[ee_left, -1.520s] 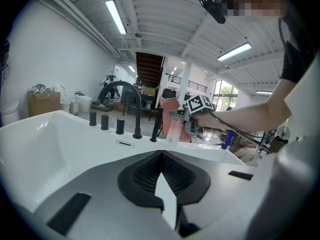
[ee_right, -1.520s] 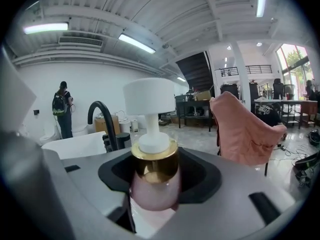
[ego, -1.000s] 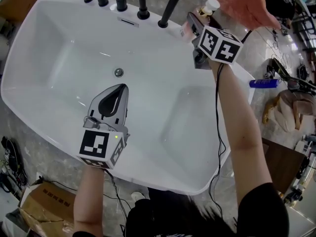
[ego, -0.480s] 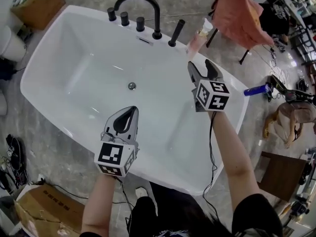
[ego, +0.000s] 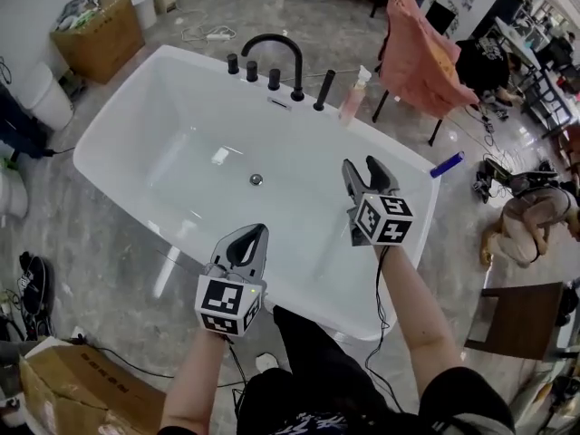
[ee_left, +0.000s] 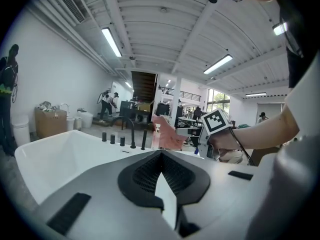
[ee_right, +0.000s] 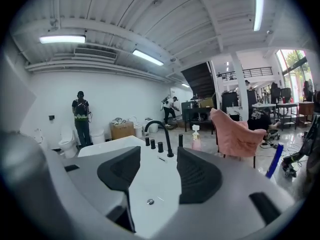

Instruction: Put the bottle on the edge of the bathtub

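Over on the bathtub edge your bottle stood, task seemingly done; right gripper was closing empty, left gripper pinched together.

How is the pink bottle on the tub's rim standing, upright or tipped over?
Upright. The bottle stands on the bathtub's rim beside the black taps, white cap uppermost.

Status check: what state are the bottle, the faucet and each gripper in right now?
Bottle: upright on the bathtub rim, standing free.
Faucet: no water running.
Left gripper: shut, empty.
Right gripper: jaws apart, closing, nothing between them.
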{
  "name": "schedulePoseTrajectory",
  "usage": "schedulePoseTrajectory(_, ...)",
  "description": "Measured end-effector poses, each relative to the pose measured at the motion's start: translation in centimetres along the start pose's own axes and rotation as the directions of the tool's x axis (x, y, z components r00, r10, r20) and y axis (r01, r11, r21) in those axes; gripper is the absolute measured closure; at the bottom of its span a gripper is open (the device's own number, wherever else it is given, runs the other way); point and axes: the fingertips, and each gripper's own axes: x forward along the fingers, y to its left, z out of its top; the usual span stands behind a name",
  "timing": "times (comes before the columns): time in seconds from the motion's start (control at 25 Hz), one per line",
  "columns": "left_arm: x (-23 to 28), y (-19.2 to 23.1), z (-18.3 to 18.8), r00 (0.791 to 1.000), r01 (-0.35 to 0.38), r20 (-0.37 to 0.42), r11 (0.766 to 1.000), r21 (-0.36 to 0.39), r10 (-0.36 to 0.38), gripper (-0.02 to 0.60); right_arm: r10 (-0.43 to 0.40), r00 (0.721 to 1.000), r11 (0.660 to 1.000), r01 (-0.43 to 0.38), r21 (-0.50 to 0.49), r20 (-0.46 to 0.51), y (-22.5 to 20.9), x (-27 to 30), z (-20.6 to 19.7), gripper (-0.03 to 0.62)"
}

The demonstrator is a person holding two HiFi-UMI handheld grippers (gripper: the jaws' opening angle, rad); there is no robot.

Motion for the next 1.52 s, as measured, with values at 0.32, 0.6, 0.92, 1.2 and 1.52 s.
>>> schedulePoseTrajectory(0.32,-11.6,-7.2,-1.3,0.998,0.036,0.055,0.998,-0.046,-0.033,0.566,-0.052,0.998,0.997,0.05,0.057,0.044,4.8,-17.8,-1.9,0.455)
schedulePoseTrajectory(0.6,-16.0,-16.3,-2.7,0.991,0.134,0.007,0.991,-0.014,-0.134,0.566,-0.102,0.995,0.983,0.104,0.151,-0.023,5.5,-32.2,-5.8,0.566)
schedulePoseTrajectory(0.92,-19.5,-22.0,-5.3,0.992,0.124,-0.015,0.991,-0.054,-0.125,0.566,-0.009,0.999,0.997,0.012,0.076,-0.033,7.8,-40.2,-7.6,0.577)
schedulePoseTrajectory(1.2,-23.8,-28.4,-6.3,0.999,0.027,-0.021,0.992,-0.121,-0.03,0.566,0.096,0.991,0.995,-0.092,0.043,-0.094,7.0,-49.0,-9.8,0.577)
schedulePoseTrajectory(1.52,-29.7,-37.1,-7.2,1.0,-0.027,-0.002,0.997,-0.071,0.027,0.566,0.17,0.983,0.985,-0.167,0.04,-0.072,5.8,-58.2,-10.1,0.578)
